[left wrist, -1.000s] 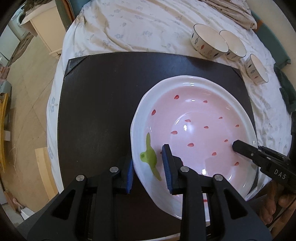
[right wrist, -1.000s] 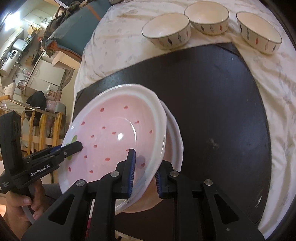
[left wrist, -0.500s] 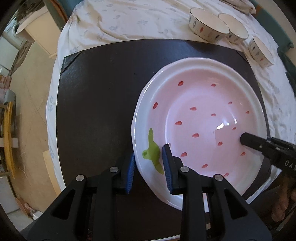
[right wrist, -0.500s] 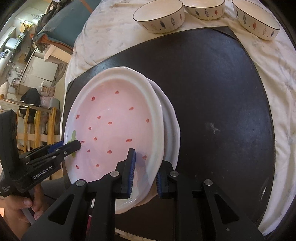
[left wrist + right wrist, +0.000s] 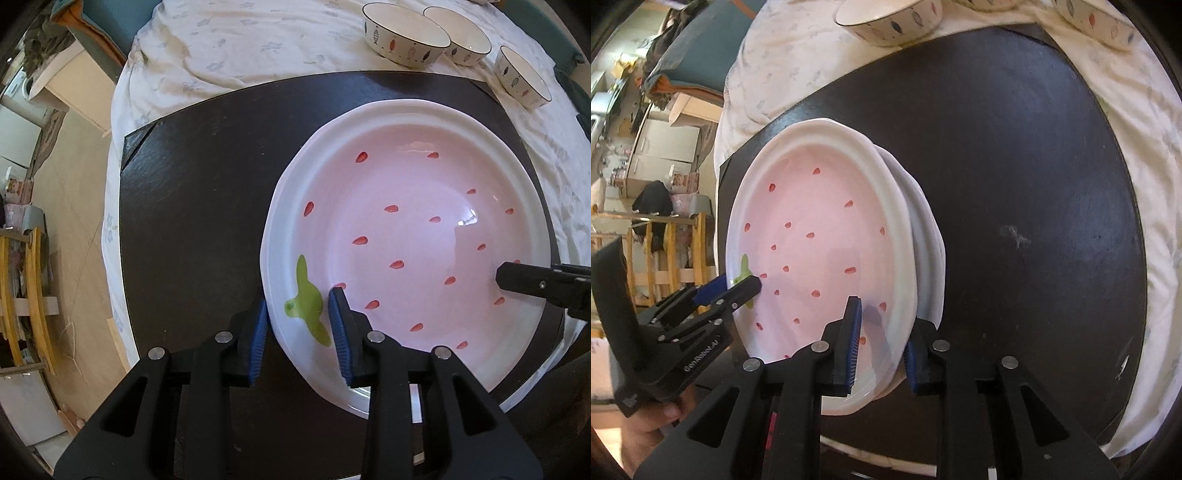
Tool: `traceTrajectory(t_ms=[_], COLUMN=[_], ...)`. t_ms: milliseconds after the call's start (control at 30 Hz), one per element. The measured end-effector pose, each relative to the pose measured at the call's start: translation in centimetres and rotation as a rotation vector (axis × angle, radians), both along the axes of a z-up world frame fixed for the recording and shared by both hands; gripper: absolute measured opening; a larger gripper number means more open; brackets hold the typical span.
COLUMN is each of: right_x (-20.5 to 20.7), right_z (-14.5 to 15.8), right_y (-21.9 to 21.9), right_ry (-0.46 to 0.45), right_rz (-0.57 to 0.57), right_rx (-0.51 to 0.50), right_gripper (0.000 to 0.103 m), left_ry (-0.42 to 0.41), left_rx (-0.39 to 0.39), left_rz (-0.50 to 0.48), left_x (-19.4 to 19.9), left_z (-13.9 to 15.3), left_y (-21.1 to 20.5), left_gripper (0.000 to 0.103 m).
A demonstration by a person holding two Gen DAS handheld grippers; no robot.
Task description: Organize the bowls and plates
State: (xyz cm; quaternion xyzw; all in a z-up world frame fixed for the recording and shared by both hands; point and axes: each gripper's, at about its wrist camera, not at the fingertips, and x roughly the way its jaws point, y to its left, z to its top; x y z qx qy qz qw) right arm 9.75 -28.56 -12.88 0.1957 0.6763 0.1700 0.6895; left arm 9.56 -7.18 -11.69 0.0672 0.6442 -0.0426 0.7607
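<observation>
A pink plate (image 5: 399, 229) with red seed marks and a white rim lies on the dark mat (image 5: 192, 184), on top of a second white plate (image 5: 929, 236) whose edge shows to its right. My left gripper (image 5: 297, 328) straddles the rim by the green leaf mark. Its jaws are opening, and the pads stand just off the rim. My right gripper (image 5: 881, 350) is shut on the opposite rim. One of its fingers (image 5: 524, 280) shows in the left wrist view. Three patterned bowls (image 5: 404, 33) stand beyond the mat.
The mat lies on a table covered with a white flowered cloth (image 5: 240, 44). Its right part (image 5: 1034, 147) holds nothing but a small scuff. Wooden chairs (image 5: 33, 295) and the floor lie beyond the table's left edge. A hand (image 5: 650, 439) holds the left gripper.
The pink plate has come down and levelled onto the plate beneath it. My left jaws have widened slightly at the rim. The right grip has not changed.
</observation>
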Motion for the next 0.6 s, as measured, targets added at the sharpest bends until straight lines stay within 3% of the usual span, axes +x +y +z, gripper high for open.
traceTrajectory(t_ms=[133, 200, 267, 600], right_x=[-0.1, -0.1, -0.2, -0.8], right_z=[0.1, 0.4, 0.8, 1.9], right_y=[-0.3, -0.3, 0.0, -0.1], right_ry=[0.026, 0.033, 0.033, 0.009], right_rz=[0.000, 0.013, 0.032, 0.050], right_rx=[0.017, 0.024, 0.034, -0.011], right_gripper=[0.028, 0.033, 0.045, 0.047], left_ry=[-0.005, -0.006, -0.007, -0.009], left_rx=[0.014, 0.022, 0.023, 0.037], left_rz=[-0.008, -0.013, -0.016, -0.020], left_x=[-0.3, -0.3, -0.4, -0.7], left_z=[0.0, -0.1, -0.1, 0.0], left_y=[-0.4, -0.5, -0.5, -0.9], left_gripper=[0.031, 0.031, 0.031, 0.031])
